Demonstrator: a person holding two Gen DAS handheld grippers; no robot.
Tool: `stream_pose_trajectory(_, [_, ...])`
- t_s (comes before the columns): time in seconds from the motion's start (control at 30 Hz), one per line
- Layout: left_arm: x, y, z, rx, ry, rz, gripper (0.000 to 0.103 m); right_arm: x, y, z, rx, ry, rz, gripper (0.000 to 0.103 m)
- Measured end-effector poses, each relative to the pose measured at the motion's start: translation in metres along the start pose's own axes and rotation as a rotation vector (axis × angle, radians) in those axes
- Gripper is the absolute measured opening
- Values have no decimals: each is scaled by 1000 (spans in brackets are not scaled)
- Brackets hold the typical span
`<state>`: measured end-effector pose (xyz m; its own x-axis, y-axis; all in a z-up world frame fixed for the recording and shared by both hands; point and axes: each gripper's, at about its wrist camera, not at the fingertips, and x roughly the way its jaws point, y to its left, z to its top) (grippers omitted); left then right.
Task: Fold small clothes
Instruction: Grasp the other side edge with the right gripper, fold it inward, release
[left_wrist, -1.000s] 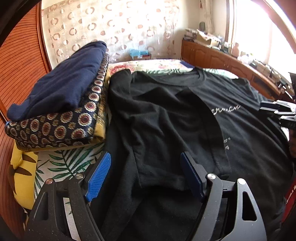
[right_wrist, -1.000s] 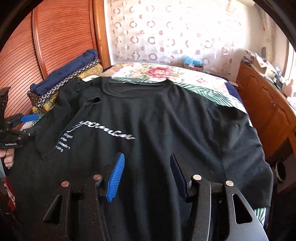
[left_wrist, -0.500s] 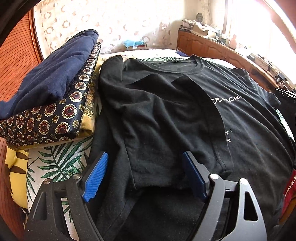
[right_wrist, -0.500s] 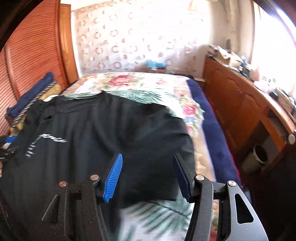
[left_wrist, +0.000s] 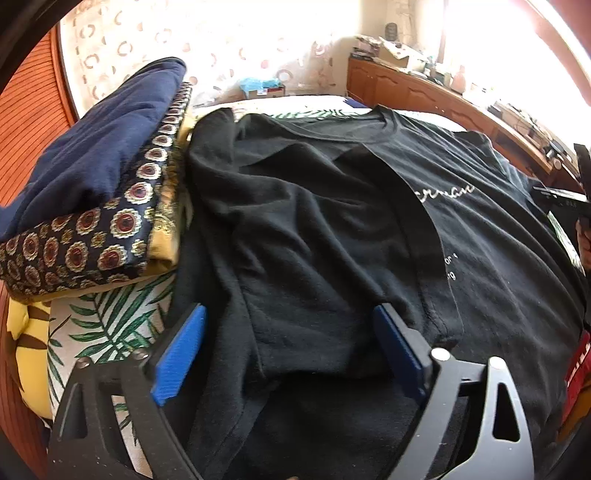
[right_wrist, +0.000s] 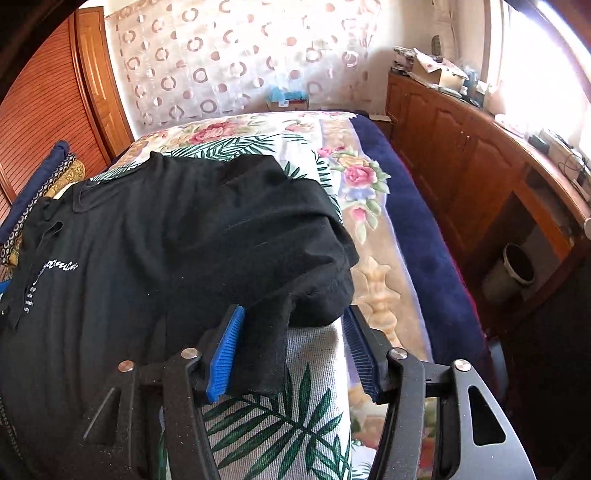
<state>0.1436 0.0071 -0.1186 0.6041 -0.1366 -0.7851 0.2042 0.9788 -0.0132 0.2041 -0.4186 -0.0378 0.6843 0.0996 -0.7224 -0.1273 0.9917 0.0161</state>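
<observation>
A black T-shirt (left_wrist: 332, 221) with white lettering lies spread on the bed, its left side folded inward over the chest. My left gripper (left_wrist: 290, 349) hovers over that folded part near the hem. Its jaws are opening, fabric lies under and between them, and neither blue pad presses on it. In the right wrist view the shirt (right_wrist: 166, 240) ends at its bunched right sleeve. My right gripper (right_wrist: 291, 352) straddles a flap of that sleeve. Its jaws are closing, the left pad (right_wrist: 225, 354) touches the cloth and the right pad stands apart.
A stack of folded clothes (left_wrist: 92, 177), navy on top of patterned and yellow pieces, sits left of the shirt against a wooden slatted door. The leaf-and-flower bedspread (right_wrist: 332, 177) shows to the right. A wooden cabinet (right_wrist: 461, 166) and a bin (right_wrist: 517, 269) flank the bed.
My right gripper has swung right, from over the shirt's middle to its right sleeve edge. The left gripper's jaws have widened while it stayed over the folded side.
</observation>
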Motion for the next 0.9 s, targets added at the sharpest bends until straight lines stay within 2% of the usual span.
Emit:
stream_pose_trajectory(0.07, [1, 0, 1, 0, 2, -4, 95, -1, -3, 5, -13, 2, -8, 43])
stream_pose_trajectory(0.13, [2, -2, 0, 8, 7, -10, 99, 0, -4, 8, -27, -2, -16, 24])
stream_pose_trajectory(0.2, [3, -3, 1, 11, 8, -10, 99, -2, -2, 9, -36, -8, -1, 11])
stream_pose_trajectory(0.23, [3, -3, 1, 11, 9, -11, 100, -2, 0, 9, -51, -13, -8, 9])
stream_pose_trajectory(0.4, [3, -3, 0, 10, 9, -10, 101, -21, 19, 14, -117, -100, -23, 8])
stream_pose_trajectory(0.6, [3, -3, 0, 10, 9, -10, 101, -54, 69, 26, -220, -202, 60, 8])
stream_pose_trajectory(0.77, [3, -3, 0, 10, 9, -10, 102, -53, 110, 15, -297, -181, 152, 8])
stream_pose_trajectory(0.87, [4, -2, 0, 10, 8, -11, 102, -40, 122, 0, -310, -133, 153, 8])
stream_pose_trajectory(0.9, [4, -2, 0, 11, 9, -11, 102, -38, 122, -4, -310, -124, 163, 14])
